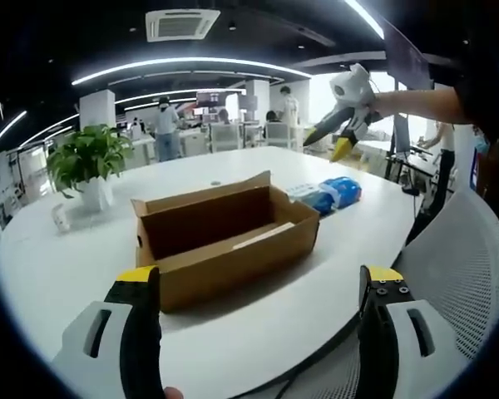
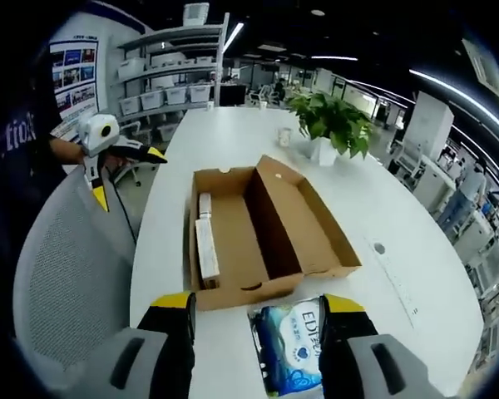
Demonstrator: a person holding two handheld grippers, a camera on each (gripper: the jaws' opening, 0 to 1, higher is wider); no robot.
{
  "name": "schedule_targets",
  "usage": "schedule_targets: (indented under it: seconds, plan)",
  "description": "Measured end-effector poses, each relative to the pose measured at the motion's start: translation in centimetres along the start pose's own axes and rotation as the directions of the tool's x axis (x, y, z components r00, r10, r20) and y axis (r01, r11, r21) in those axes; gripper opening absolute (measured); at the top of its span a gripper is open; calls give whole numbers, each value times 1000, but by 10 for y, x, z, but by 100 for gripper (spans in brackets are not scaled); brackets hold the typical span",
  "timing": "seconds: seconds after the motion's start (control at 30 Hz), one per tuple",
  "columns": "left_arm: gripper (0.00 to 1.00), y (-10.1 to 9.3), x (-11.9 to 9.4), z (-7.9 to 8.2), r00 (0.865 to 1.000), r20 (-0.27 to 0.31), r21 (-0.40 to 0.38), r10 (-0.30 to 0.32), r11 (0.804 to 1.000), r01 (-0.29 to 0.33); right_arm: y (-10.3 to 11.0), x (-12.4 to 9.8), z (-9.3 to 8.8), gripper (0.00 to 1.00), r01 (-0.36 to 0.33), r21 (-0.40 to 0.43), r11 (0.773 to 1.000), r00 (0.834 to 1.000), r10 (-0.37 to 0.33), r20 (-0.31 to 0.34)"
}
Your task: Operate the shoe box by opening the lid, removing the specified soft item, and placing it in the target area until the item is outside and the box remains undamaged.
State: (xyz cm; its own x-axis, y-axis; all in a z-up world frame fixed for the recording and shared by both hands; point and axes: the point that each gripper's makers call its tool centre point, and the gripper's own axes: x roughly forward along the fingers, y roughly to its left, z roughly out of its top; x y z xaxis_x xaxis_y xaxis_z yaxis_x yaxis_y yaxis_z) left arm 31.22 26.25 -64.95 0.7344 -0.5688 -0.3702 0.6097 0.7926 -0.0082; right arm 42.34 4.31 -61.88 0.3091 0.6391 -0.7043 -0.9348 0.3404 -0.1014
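Between the right gripper's [image 2: 258,320] spread jaws lies a blue tissue pack [image 2: 289,349], beside the open shoe box [image 2: 266,233]; left gripper [image 1: 258,287] hangs wide apart.

bright ceiling strips, fisheye-warped edges, sharp

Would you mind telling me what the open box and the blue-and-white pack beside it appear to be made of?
The box looks like matte brown corrugated cardboard: folded flaps and raw-cut edges show. The pack seems to be a glossy soft plastic film wrapper, judging by its sheen, printed lettering and crinkled surface; what it holds inside cannot be told.
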Motion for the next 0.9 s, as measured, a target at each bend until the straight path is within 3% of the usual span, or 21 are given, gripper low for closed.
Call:
schedule_targets:
  seconds: [0.9]
  plan:
    - [99, -2, 0, -4, 1000, -10, -2, -16, 1000, 16, 24, 55, 26, 56, -110, -129, 986, 993, 104, -53]
